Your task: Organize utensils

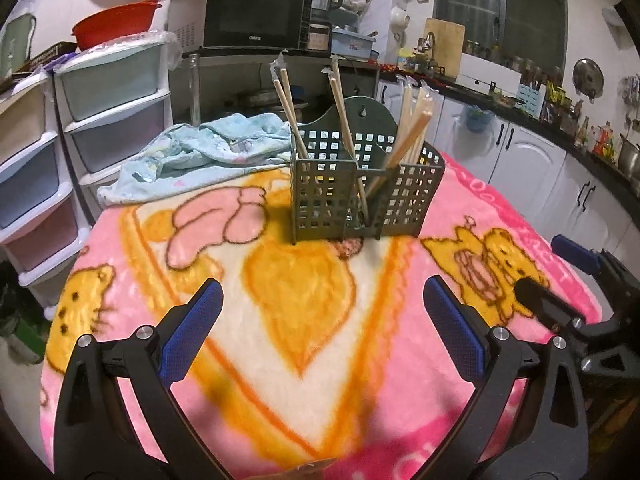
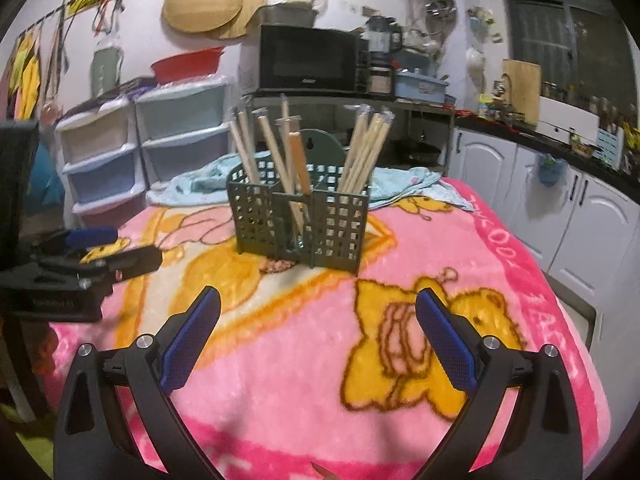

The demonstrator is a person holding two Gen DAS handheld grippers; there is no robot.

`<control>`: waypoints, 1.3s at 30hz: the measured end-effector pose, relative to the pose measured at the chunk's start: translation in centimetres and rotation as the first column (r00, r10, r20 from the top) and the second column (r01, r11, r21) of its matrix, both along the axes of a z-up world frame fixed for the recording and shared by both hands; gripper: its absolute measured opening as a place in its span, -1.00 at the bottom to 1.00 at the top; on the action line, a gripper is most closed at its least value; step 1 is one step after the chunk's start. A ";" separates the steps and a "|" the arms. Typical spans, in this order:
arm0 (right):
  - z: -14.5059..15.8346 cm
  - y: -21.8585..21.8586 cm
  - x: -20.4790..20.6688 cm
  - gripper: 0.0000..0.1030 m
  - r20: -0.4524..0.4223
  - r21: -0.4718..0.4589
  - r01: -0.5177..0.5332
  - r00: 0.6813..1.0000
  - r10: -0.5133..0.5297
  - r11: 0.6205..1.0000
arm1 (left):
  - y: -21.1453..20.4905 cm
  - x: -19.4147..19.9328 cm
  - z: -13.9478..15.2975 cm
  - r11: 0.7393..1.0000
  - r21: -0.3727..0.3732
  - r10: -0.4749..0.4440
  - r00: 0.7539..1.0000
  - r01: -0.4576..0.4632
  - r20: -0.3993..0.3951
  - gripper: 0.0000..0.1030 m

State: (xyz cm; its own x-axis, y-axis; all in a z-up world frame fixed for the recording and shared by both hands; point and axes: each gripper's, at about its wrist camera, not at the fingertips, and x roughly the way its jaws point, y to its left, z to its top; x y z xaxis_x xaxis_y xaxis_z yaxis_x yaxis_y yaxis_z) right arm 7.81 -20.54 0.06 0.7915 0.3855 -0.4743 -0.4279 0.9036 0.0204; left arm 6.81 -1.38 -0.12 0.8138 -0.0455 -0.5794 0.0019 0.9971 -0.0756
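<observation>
A: Where do the utensils stand?

B: All the wrapped chopsticks (image 2: pixel 362 152) I can see are upright or leaning in the green slotted caddy (image 2: pixel 298 220), which sits near the middle of the pink cartoon blanket (image 2: pixel 304 352); they are spread over its compartments, one bunch fanned in the right-hand section in the right wrist view, others leaning in the left and middle ones.

A: And the grippers?

B: The left gripper (image 1: pixel 322 320) hangs over the blanket with its blue pads wide apart, nothing between them; the right gripper (image 2: pixel 318 322) is the same, splayed and empty, well short of the caddy.

A: Why back off like that?

B: My guess is the sorting is done or nearly so; I see no loose chopstick on the blanket, though a small brownish tip shows at the bottom edge of each view and I cannot tell what it is.

A: The blue towel (image 1: pixel 200 152)?

B: Crumpled behind the caddy, out of the way.
</observation>
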 end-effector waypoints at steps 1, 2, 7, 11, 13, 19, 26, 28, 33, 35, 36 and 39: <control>0.0 -0.1 -0.2 0.85 0.009 0.008 0.006 1.000 -0.006 1.000 | 0.0 -0.2 -0.2 1.000 -0.002 0.005 1.000 -0.005 0.008 0.80; -0.1 -0.2 -0.4 0.85 0.027 0.014 0.014 1.000 -0.014 1.000 | 0.0 -0.3 -0.4 1.000 -0.005 0.008 1.000 -0.008 0.016 0.80; 0.4 -0.6 -1.3 0.87 0.116 0.038 0.040 0.992 -0.045 0.998 | 0.1 -0.8 -0.4 1.000 -0.004 0.017 0.998 -0.017 0.064 0.80; 1.0 -1.4 -1.7 0.87 0.157 0.089 0.053 0.985 -0.066 0.995 | 0.3 -1.2 -0.1 1.000 -0.019 0.023 0.994 -0.021 0.106 0.80; 1.0 -1.5 -1.7 0.87 0.160 0.104 0.052 0.985 -0.068 0.993 | 0.3 -1.3 -0.1 1.000 -0.023 0.024 0.993 -0.021 0.119 0.80; 0.6 -1.3 -2.0 0.87 0.186 0.102 0.054 0.980 -0.072 0.993 | 0.3 -1.5 -0.2 0.999 -0.034 0.027 0.989 -0.022 0.144 0.80; 0.5 -1.0 -2.2 0.87 0.200 0.100 0.049 0.977 -0.069 0.994 | 0.7 -1.7 -0.1 0.999 -0.045 0.035 0.986 -0.028 0.161 0.80; 0.5 -0.9 -2.2 0.87 0.201 0.100 0.050 0.977 -0.069 0.994 | 0.8 -1.7 0.0 0.998 -0.047 0.037 0.986 -0.030 0.165 0.80; 0.5 -0.9 -2.2 0.87 0.204 0.100 0.050 0.976 -0.070 0.994 | 1.0 -1.8 0.2 0.998 -0.054 0.043 0.984 -0.034 0.174 0.80; 0.5 -0.9 -2.1 0.87 0.201 0.099 0.051 0.977 -0.070 0.994 | 1.0 -1.8 0.3 0.998 -0.056 0.040 0.983 -0.031 0.177 0.80; 0.5 -1.0 -2.2 0.87 0.201 0.100 0.051 0.977 -0.070 0.994 | 1.0 -1.9 0.3 0.998 -0.056 0.040 0.983 -0.031 0.179 0.80; 0.5 -0.8 -2.2 0.87 0.196 0.099 0.051 0.978 -0.070 0.994 | 1.1 -1.9 0.3 0.998 -0.057 0.040 0.982 -0.030 0.183 0.80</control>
